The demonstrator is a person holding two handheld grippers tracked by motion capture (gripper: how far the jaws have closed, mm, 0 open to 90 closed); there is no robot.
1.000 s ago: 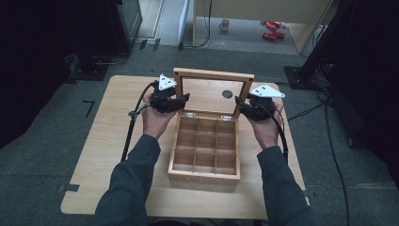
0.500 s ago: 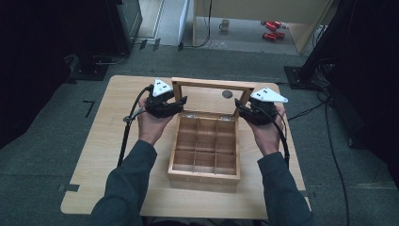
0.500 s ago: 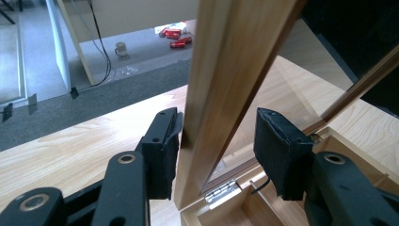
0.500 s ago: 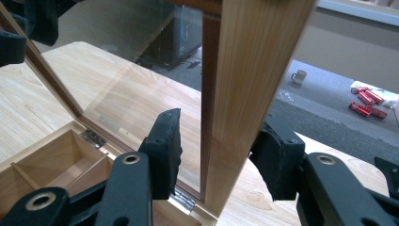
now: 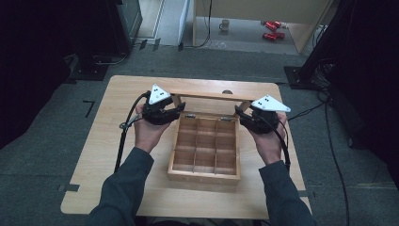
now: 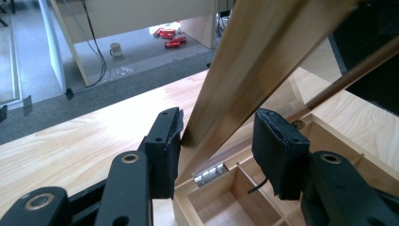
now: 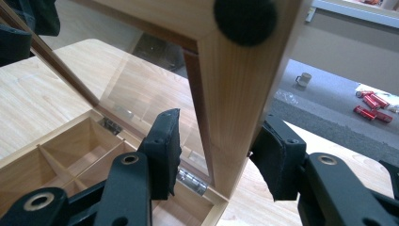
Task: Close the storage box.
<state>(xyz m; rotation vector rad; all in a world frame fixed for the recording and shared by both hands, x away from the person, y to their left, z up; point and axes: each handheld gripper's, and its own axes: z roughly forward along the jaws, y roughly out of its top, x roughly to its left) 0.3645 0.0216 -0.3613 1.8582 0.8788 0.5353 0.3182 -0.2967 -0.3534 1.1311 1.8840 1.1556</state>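
A wooden box with several empty compartments sits mid-table, its glass-paned lid raised on hinges along the far edge. My left gripper is shut on the lid's left side rail. In the left gripper view the rail runs up between the pads, and the jaws of that gripper have just closed tighter on it. My right gripper is shut on the lid's right side rail, near a black round bumper. In the right gripper view that gripper sits above a metal hinge.
The light wooden table has bare surface left and right of the box. Cables trail from both grippers over the table edges. On the floor beyond the table stand a mug and red cans by a desk.
The lid has swung from leaning back with its face showing to standing nearly edge-on. Both hands moved with it toward the far side of the table.
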